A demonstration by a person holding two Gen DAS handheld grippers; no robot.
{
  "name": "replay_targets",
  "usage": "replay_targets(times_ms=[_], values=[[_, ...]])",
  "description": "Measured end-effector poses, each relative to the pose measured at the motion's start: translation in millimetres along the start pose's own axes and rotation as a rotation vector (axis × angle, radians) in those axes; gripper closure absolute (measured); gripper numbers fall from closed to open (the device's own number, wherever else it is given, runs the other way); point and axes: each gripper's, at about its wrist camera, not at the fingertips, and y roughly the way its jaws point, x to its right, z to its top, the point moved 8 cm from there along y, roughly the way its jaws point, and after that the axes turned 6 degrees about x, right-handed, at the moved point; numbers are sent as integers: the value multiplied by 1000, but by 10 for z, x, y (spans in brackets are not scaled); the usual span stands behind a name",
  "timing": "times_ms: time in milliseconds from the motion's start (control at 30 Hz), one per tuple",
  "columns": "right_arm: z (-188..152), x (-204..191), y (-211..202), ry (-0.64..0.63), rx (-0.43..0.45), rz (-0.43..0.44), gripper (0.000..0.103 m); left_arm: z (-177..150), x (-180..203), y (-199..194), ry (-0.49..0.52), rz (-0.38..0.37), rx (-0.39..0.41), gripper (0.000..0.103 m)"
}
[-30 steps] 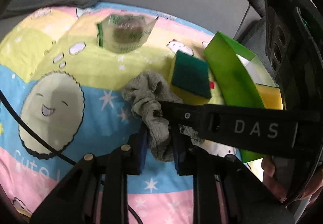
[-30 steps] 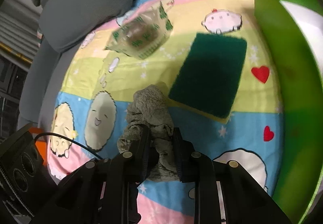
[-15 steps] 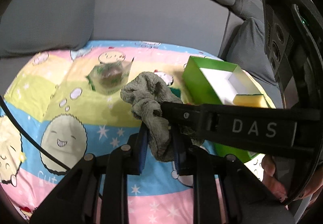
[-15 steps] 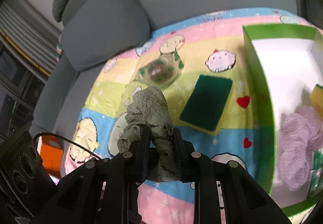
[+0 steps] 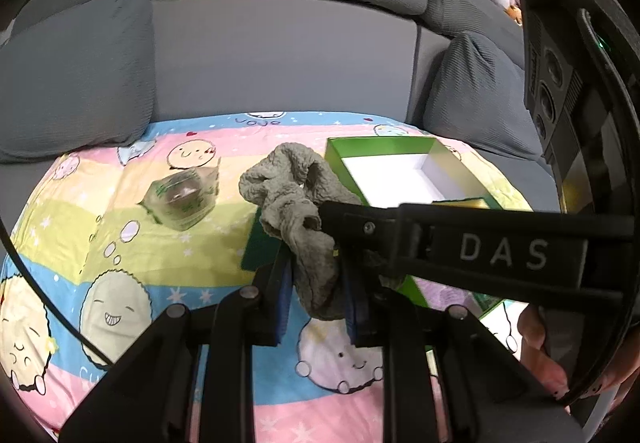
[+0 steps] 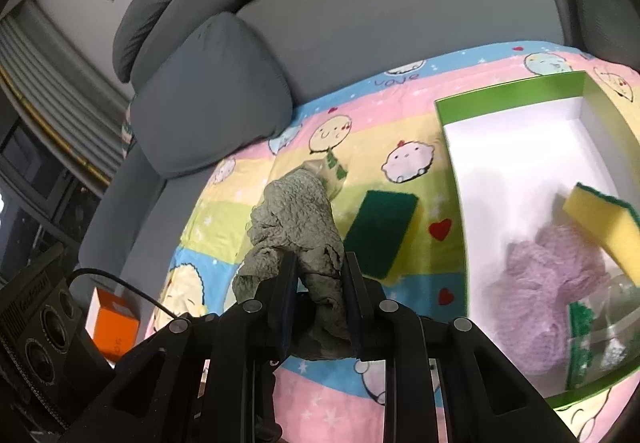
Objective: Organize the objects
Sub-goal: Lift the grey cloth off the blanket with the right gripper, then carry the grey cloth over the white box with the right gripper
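Both hand-held grippers tilt downward over the pastel cartoon-print blanket (image 5: 120,235) spread on the grey sofa (image 5: 280,43), and both are clamped on the same crumpled grey-green terry cloth (image 5: 298,203). The left gripper (image 5: 318,279) has its jaws drawn in as far as they go, pinching the lower fold of the cloth, whose bunched top stands above the fingertips. The right gripper (image 6: 318,283) is nearly closed on the same cloth (image 6: 298,227), and in the left wrist view its black body reaches in from the right, crossing in front of the green cardboard box with a white inside (image 5: 376,151); bare fingers (image 5: 540,347) grip its handle at the lower right.

The cloth hangs clear of the blanket, just left of the green box. Left of the box on the blanket lie a dark green scouring sponge with a yellow underside (image 6: 382,227) and, farther left, a clear plastic packet with green print (image 5: 184,199). Inside the box rest a lilac mesh puff (image 6: 548,283), a yellow sponge (image 6: 600,231) and another clear packet (image 6: 600,335).
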Motion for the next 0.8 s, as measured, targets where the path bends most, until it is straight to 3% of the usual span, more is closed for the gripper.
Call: replay_targets(times_ms=[800], values=[[228,675,-385,117,83,-68,78,136,620,336,50,-88,-26,84]])
